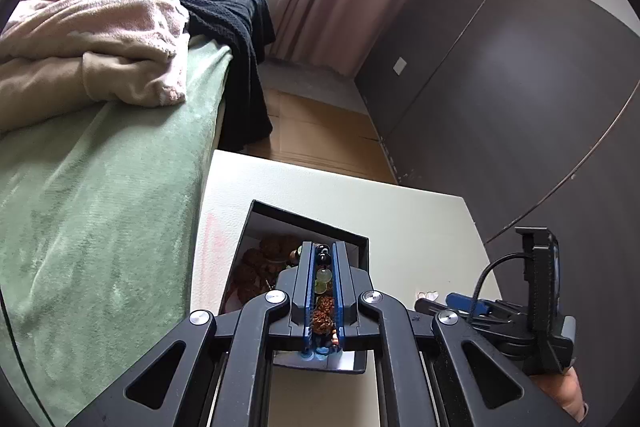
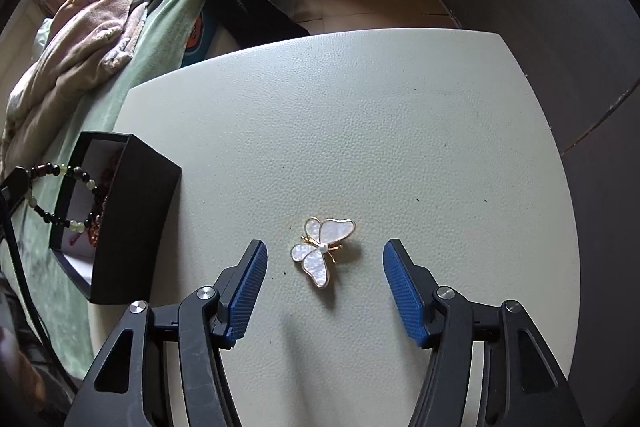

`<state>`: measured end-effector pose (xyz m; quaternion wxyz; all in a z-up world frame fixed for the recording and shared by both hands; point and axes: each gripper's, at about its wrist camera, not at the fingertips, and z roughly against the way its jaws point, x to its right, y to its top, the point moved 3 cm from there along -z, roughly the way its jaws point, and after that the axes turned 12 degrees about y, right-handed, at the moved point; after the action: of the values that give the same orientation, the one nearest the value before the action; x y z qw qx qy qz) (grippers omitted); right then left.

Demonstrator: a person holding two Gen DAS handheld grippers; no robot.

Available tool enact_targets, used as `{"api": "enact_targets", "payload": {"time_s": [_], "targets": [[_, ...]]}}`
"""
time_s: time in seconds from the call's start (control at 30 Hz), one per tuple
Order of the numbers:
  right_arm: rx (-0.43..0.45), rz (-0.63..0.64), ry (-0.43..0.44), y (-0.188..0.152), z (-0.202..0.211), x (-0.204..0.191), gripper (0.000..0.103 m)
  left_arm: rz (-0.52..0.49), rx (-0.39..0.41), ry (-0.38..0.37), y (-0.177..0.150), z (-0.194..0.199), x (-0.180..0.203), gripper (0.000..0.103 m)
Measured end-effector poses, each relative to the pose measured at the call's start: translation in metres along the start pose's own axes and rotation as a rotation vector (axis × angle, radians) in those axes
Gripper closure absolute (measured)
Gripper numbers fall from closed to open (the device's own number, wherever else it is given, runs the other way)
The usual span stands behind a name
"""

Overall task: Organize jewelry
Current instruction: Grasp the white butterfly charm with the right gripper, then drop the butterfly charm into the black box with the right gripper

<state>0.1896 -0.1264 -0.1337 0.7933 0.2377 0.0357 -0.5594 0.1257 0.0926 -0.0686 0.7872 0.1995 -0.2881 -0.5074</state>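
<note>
Here, the left gripper (image 1: 323,259) holds a bracelet (image 2: 60,195) over the box (image 2: 132,219), while beside the box a brooch (image 2: 322,251) awaits between the right gripper's (image 2: 324,259) wide-spread fingers.

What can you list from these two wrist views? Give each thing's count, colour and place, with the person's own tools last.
butterfly brooch: one, pearly white with gold edging, flat on the table between the right gripper's fingers.
jewelry box: one, black outside and white inside, open, at the table's left edge beside the bed.
beaded bracelet: one, black and pale green beads, held over the box.
brown beads: a cluster, inside the box.
table: one, off-white.
bed cover: one, green.
blanket: one, pink-beige, on the bed.
black garment: one, hanging over the bed's edge.
left gripper: shut on the bracelet.
right gripper: open around the brooch.
</note>
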Motion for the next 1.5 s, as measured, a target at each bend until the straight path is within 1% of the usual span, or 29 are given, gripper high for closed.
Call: {"api": "enact_targets", "payload": {"time_s": [0.07, 0.13, 0.17, 0.2, 0.23, 0.3, 0.33, 0.37, 0.4, 0.43, 0.5, 0.57, 0.63, 0.67, 0.7, 0.73, 0.77, 0.8, 0.87, 0.9, 1.0, 1.03, 1.07, 1.1, 1.17, 1.3, 1.43, 1.47, 1.5], "targets": [[-0.002, 0.003, 0.0, 0.002, -0.005, -0.002, 0.042, 0.003, 0.001, 0.003, 0.001, -0.003, 0.001, 0.095], [-0.028, 0.009, -0.023, 0.001, -0.015, -0.004, 0.044, 0.005, -0.009, 0.004, 0.002, -0.006, 0.001, 0.095], [-0.017, 0.034, -0.051, 0.002, -0.015, -0.007, 0.054, 0.007, -0.023, 0.003, 0.002, -0.008, 0.001, 0.095], [-0.026, 0.049, -0.088, 0.003, -0.016, -0.009, 0.068, 0.01, -0.035, 0.002, 0.003, -0.01, 0.0, 0.095], [-0.028, 0.048, -0.095, 0.003, -0.015, -0.009, 0.076, 0.015, -0.044, 0.003, 0.002, -0.01, -0.001, 0.095], [-0.024, 0.017, -0.058, 0.004, -0.012, -0.007, 0.077, 0.027, -0.061, 0.013, 0.002, -0.012, -0.006, 0.095], [-0.018, 0.011, -0.054, 0.004, -0.011, -0.006, 0.078, 0.031, -0.065, 0.019, 0.002, -0.012, -0.008, 0.095], [-0.004, 0.008, -0.056, 0.005, -0.007, -0.007, 0.086, 0.039, -0.069, 0.024, 0.002, -0.011, -0.011, 0.094], [0.004, 0.003, -0.046, 0.005, -0.003, -0.007, 0.09, 0.044, -0.071, 0.028, 0.002, -0.011, -0.012, 0.094], [0.015, -0.005, -0.024, 0.006, 0.001, -0.007, 0.09, 0.056, -0.076, 0.031, 0.002, -0.01, -0.016, 0.094], [0.064, -0.011, 0.051, 0.008, 0.014, -0.014, 0.09, 0.074, -0.081, 0.031, 0.001, -0.008, -0.019, 0.094], [0.091, -0.009, 0.093, 0.009, 0.022, -0.021, 0.09, 0.081, -0.084, 0.034, -0.001, -0.008, -0.021, 0.092], [0.12, -0.013, 0.174, 0.011, 0.031, -0.029, 0.09, 0.073, -0.082, 0.05, -0.002, -0.007, -0.02, 0.087], [0.136, -0.015, 0.23, 0.012, 0.036, -0.035, 0.09, 0.068, -0.078, 0.057, -0.001, -0.006, -0.02, 0.079], [0.147, -0.014, 0.261, 0.013, 0.04, -0.039, 0.09, 0.067, -0.067, 0.064, -0.002, -0.004, -0.02, 0.066], [0.161, -0.009, 0.3, 0.014, 0.043, -0.046, 0.09, 0.069, -0.056, 0.07, -0.001, -0.002, -0.02, 0.058], [0.169, -0.004, 0.336, 0.015, 0.045, -0.053, 0.09, 0.074, -0.046, 0.076, 0.0, 0.0, -0.021, 0.044], [0.173, 0.001, 0.365, 0.017, 0.045, -0.059, 0.09, 0.082, -0.026, 0.087, 0.001, 0.003, -0.023, 0.034], [0.173, 0.011, 0.422, 0.017, 0.042, -0.075, 0.09, 0.098, 0.011, 0.105, 0.003, 0.009, -0.027, 0.031], [0.169, 0.017, 0.455, 0.017, 0.04, -0.084, 0.09, 0.105, 0.021, 0.115, 0.006, 0.01, -0.03, 0.031], [0.144, 0.022, 0.549, 0.014, 0.03, -0.105, 0.089, 0.135, 0.019, 0.129, 0.008, 0.01, -0.038, 0.031], [0.125, 0.022, 0.574, 0.012, 0.026, -0.11, 0.087, 0.15, 0.014, 0.131, 0.009, 0.009, -0.041, 0.031], [0.097, 0.023, 0.592, 0.011, 0.021, -0.114, 0.073, 0.163, 0.012, 0.13, 0.009, 0.009, -0.043, 0.031], [0.083, 0.024, 0.598, 0.01, 0.018, -0.117, 0.057, 0.17, 0.011, 0.128, 0.009, 0.01, -0.045, 0.031], [0.111, 0.039, 0.552, 0.007, 0.022, -0.116, 0.05, 0.173, 0.014, 0.127, 0.008, 0.012, -0.045, 0.031], [0.136, 0.029, 0.505, 0.003, 0.036, -0.098, 0.05, 0.148, 0.04, 0.144, 0.003, 0.02, -0.037, 0.031], [0.174, 0.02, 0.441, -0.005, 0.055, -0.08, 0.05, 0.113, 0.054, 0.136, -0.003, 0.029, -0.024, 0.031], [0.184, 0.019, 0.425, -0.008, 0.06, -0.076, 0.05, 0.105, 0.057, 0.138, -0.004, 0.03, -0.021, 0.03], [0.191, 0.02, 0.409, -0.01, 0.064, -0.073, 0.05, 0.096, 0.063, 0.142, -0.007, 0.033, -0.018, 0.027]]}}
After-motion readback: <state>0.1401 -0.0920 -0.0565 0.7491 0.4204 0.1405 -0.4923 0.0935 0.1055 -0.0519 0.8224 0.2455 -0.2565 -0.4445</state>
